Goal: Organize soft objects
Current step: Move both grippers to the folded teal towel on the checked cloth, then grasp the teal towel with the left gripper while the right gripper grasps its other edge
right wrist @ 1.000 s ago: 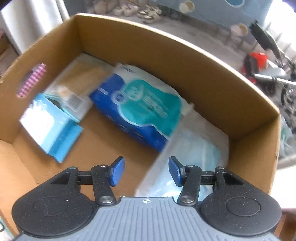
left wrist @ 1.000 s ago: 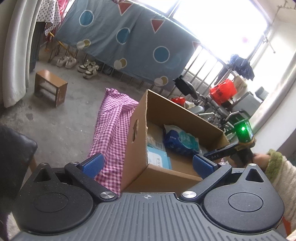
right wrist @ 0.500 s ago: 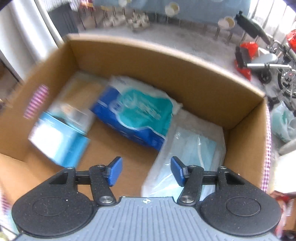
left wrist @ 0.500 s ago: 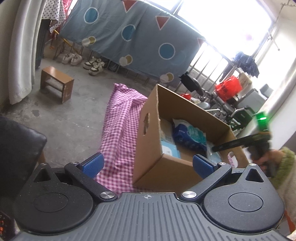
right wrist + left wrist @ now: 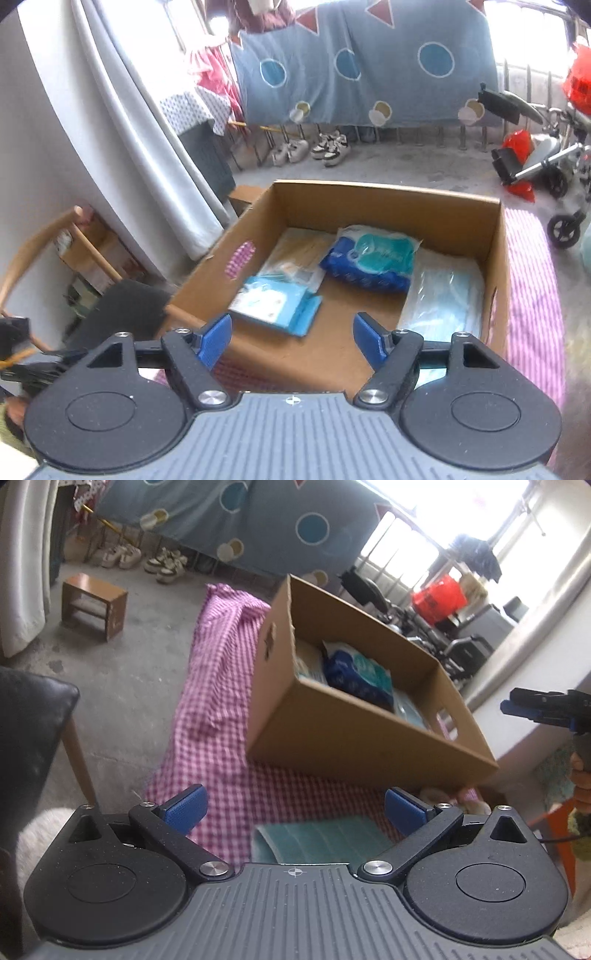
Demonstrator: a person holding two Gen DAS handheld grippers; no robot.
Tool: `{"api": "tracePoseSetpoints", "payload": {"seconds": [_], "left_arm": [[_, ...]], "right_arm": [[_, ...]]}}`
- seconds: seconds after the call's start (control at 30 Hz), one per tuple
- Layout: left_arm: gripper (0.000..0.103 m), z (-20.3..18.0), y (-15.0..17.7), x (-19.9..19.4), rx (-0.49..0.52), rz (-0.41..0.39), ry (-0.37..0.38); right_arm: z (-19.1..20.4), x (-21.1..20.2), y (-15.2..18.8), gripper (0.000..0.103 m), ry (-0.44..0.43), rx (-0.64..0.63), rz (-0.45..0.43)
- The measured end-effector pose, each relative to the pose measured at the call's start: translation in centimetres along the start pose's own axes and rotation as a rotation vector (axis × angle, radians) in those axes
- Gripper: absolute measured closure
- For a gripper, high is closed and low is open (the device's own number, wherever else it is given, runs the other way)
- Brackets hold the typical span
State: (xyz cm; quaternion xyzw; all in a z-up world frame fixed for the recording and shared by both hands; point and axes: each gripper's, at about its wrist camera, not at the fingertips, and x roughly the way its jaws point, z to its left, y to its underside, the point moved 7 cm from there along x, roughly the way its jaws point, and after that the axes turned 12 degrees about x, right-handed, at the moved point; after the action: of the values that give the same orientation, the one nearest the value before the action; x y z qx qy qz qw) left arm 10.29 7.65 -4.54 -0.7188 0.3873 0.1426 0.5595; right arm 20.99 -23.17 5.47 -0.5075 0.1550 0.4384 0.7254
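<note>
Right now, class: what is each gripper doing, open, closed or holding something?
Left gripper: open, holding nothing.
Right gripper: open, holding nothing; jaws have just been opening.

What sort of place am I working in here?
Probably an enclosed home balcony or utility room: patterned sheet hung along a railing, sneakers on the concrete floor, and a cardboard box on a checked cloth.
</note>
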Motion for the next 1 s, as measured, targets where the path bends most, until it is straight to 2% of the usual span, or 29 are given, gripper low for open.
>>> {"api": "tracePoseSetpoints", "payload": {"seconds": [0.2,0.27,0.47,0.6,0.73,1.0], "left_arm": [[0.001,-1.3,1.9,-0.5,0.029,0.042,0.012],[0.001,-1.5,2.5,-0.7,0.036,0.053,0.02],[0.001,-2.6,4.6,0.4,0.04,0.113,0.065],[0.005,-3.5,5.6,1.6,0.047,0.146,0.09],[0.005,-4.2,6.0,2.3,0.088,0.169,0.088],[0.005,-4.0,7.0,4.1,0.09,0.235,0.06]], "right_arm": [[1.0,-2.8,3.3,0.027,-0.089,0.058,-0.051],[1.3,-3.1,4.5,0.024,-0.11,0.079,-0.055],[2.0,-0.9,9.7,0.023,-0.175,0.162,0.022],[1.6,2.4,13.0,0.023,-0.159,0.233,0.091],[1.5,5.1,15.3,0.023,-0.078,0.246,0.115],[1.3,8.6,17.1,0.023,0.014,0.264,0.142]]}}
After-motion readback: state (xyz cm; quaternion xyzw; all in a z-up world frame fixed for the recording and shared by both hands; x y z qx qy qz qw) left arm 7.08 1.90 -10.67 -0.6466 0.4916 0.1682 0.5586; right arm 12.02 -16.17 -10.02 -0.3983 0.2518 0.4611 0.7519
